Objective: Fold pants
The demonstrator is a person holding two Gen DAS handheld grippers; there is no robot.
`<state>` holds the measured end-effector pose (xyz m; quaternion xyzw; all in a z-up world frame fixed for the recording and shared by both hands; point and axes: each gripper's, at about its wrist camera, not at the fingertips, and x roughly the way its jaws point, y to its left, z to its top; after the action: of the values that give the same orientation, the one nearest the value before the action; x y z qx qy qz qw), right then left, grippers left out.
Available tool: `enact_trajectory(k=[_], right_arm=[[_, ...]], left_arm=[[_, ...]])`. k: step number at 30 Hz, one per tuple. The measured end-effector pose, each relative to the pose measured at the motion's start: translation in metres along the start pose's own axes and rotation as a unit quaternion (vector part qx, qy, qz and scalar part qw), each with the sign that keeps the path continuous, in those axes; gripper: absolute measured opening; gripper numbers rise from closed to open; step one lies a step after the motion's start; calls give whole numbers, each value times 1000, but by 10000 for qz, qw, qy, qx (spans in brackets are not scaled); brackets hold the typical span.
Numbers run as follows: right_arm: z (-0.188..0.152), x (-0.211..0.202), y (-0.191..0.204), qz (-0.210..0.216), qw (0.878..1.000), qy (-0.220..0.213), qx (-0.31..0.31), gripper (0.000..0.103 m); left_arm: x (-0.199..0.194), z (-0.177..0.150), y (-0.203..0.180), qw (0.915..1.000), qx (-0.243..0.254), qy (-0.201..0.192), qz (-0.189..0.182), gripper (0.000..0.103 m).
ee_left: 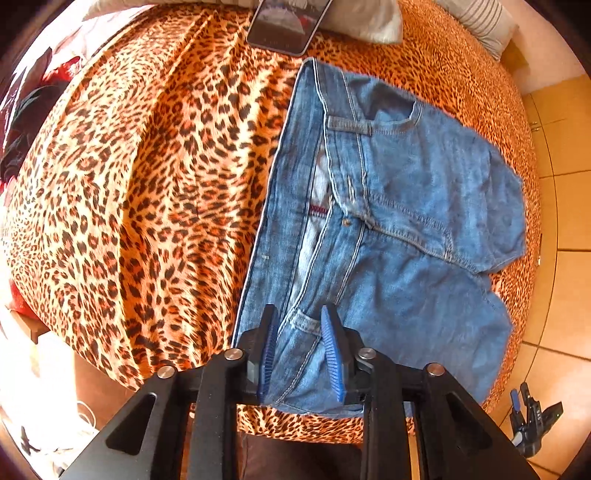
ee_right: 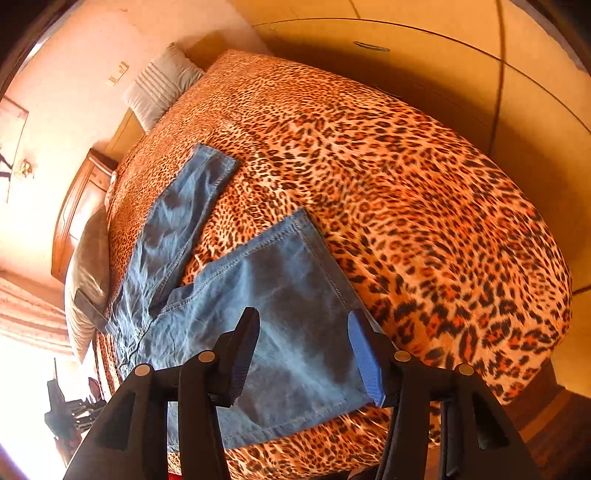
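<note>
your left hand-held gripper (ee_left: 301, 350) stands apart over the pants (ee_left: 388, 221) waistband; contact is unclear. your right hand-held gripper (ee_right: 303, 354) gapes above a leg, its hem hidden.

No readable text, label, brand or number anywhere; inner waistband tag too blurred.

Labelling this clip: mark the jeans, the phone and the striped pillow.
jeans (ee_left: 413, 302), left wrist view, on the denim below the front pocket.
phone (ee_left: 286, 27), left wrist view, on its dark screen.
striped pillow (ee_right: 160, 86), right wrist view, on the middle of its striped face.
</note>
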<state>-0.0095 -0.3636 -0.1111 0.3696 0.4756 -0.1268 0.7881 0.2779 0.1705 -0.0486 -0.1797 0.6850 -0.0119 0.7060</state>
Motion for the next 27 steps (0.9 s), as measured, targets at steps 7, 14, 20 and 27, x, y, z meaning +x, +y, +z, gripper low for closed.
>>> enact_trajectory(k=[7,14,20,27], right_arm=[[53,31,71,178,9967,76,-790,59],[144,81,117,339,9972,98,-659,72],[183,178,116,464,9962,730,118,72],[187,241,136,124,9963,834,-148,21]], left_arm=[[-26,37,-12,9991,-237,-337,-143,55],[18,75,-36,9976,-464,-3,-513,57],[60,100,-48,9961,-716,253,-443,57],[101,114,-53,9976,-609,300,-122,43]])
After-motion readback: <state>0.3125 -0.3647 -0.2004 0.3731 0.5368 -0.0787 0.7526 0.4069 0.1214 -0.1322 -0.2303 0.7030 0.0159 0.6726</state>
